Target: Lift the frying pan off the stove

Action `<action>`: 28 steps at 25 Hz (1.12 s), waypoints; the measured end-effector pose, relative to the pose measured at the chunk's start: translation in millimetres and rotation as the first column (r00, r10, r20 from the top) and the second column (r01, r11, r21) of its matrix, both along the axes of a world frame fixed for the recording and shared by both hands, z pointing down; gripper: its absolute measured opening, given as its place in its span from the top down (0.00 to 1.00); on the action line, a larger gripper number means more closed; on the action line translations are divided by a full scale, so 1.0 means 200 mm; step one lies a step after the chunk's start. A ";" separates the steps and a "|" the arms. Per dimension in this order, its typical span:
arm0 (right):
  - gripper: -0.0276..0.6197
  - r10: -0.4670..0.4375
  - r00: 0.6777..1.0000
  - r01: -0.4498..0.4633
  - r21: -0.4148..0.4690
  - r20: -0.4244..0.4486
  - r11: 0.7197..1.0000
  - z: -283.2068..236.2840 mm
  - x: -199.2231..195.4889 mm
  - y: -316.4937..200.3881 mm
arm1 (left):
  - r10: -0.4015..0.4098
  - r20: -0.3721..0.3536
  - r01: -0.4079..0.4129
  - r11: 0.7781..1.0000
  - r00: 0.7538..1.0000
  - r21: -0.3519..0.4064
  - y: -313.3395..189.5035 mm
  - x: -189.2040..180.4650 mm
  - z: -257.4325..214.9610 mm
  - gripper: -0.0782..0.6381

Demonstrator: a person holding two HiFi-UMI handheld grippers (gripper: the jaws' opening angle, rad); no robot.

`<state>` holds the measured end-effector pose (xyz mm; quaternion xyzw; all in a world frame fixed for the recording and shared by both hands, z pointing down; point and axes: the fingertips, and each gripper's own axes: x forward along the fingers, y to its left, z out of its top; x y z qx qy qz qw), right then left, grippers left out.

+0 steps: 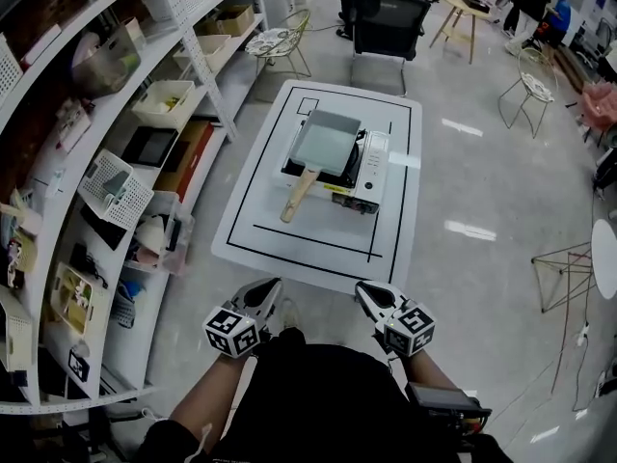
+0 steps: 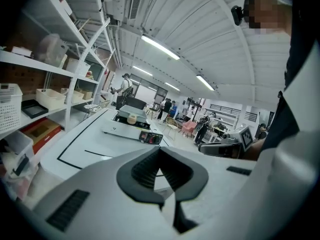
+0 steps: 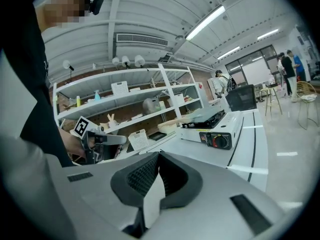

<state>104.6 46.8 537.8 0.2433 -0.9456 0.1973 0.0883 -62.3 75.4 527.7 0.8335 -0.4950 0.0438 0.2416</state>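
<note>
The frying pan (image 1: 326,143), rectangular and grey-blue, sat squarely on the stove (image 1: 371,170), its wooden handle (image 1: 299,196) sticking out over the stove's near-left corner above the table (image 1: 260,234). Only the head view showed the pan from above. The left gripper view caught it low and end-on, the handle's tip a pale disc, and also showed the other gripper off to its right. The right gripper view showed the stove's front panel with a black knob (image 3: 218,141), the pan a thin grey slab on top. Both tools were held well short of the table, close to the person's body. The left gripper (image 1: 273,285) had its jaws together with nothing between them. The right gripper (image 1: 362,289) was likewise closed and empty. The table was low and white, marked with black rectangle lines, the stove inside the far part of the outline. Around it lay glossy grey floor (image 1: 482,191), white shelving (image 1: 125,123) full of bins on the left, a black chair (image 1: 388,22) beyond, and people (image 1: 535,3) far back.
</note>
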 end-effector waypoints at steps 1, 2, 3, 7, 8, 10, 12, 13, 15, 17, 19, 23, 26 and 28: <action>0.92 0.009 1.000 -0.009 0.001 -0.003 1.000 0.00 -0.02 -0.03 | 0.007 0.001 -0.007 1.000 1.000 0.000 -0.03 -0.03 0.00 0.88; 0.92 0.018 1.000 -0.018 0.004 -0.004 1.000 -0.01 -0.04 -0.05 | 0.014 0.004 -0.014 1.000 1.000 0.001 -0.07 -0.06 0.00 0.88; 0.92 0.027 1.000 -0.027 0.007 -0.006 1.000 -0.02 -0.07 -0.08 | 0.021 0.006 -0.021 1.000 1.000 0.001 -0.10 -0.08 0.00 0.88; 0.92 0.056 0.998 -0.056 0.017 -0.017 0.998 -0.03 -0.16 -0.17 | 0.051 0.007 -0.051 0.999 0.999 0.006 -0.22 -0.17 -0.01 0.88; 0.92 0.060 0.998 -0.060 0.017 -0.020 0.998 -0.03 -0.18 -0.18 | 0.057 0.006 -0.057 0.998 0.998 0.008 -0.25 -0.19 -0.02 0.88; 0.92 0.069 0.997 -0.069 0.016 -0.022 0.998 -0.03 -0.22 -0.21 | 0.069 0.002 -0.069 0.998 0.998 0.009 -0.30 -0.23 -0.02 0.88; 0.92 0.081 0.996 -0.081 0.014 -0.026 0.997 -0.03 -0.27 -0.24 | 0.086 -0.004 -0.086 0.996 0.996 0.005 -0.34 -0.27 -0.02 0.88; 0.92 0.091 0.995 -0.091 0.014 -0.032 0.996 -0.03 -0.29 -0.25 | 0.095 -0.007 -0.095 0.995 0.995 0.002 -0.35 -0.29 -0.01 0.88; 0.92 0.117 0.992 -0.116 0.013 -0.039 0.993 -0.02 -0.34 -0.28 | 0.114 -0.010 -0.114 0.993 0.993 -0.005 -0.38 -0.34 0.00 0.88; 0.92 0.146 0.989 -0.145 0.013 -0.036 0.989 -0.02 -0.37 -0.31 | 0.130 -0.015 -0.130 0.991 0.991 -0.009 -0.41 -0.39 0.01 0.88; 0.92 0.179 0.983 -0.179 0.015 -0.032 0.984 -0.03 -0.41 -0.35 | 0.152 -0.021 -0.152 0.988 0.988 -0.008 -0.44 -0.43 0.02 0.88; 0.92 0.239 0.970 -0.239 0.006 -0.036 0.971 -0.04 -0.48 -0.42 | 0.176 -0.032 -0.177 0.984 0.984 -0.013 -0.50 -0.53 0.03 0.88; 0.92 0.273 0.961 -0.273 0.000 -0.036 0.962 -0.07 -0.53 -0.46 | 0.204 -0.039 -0.205 0.979 0.978 -0.009 -0.53 -0.57 0.03 0.88; 0.92 0.290 0.956 -0.291 0.001 -0.037 0.957 -0.09 -0.54 -0.49 | 0.225 -0.038 -0.225 0.974 0.974 -0.004 -0.54 -0.59 0.03 0.88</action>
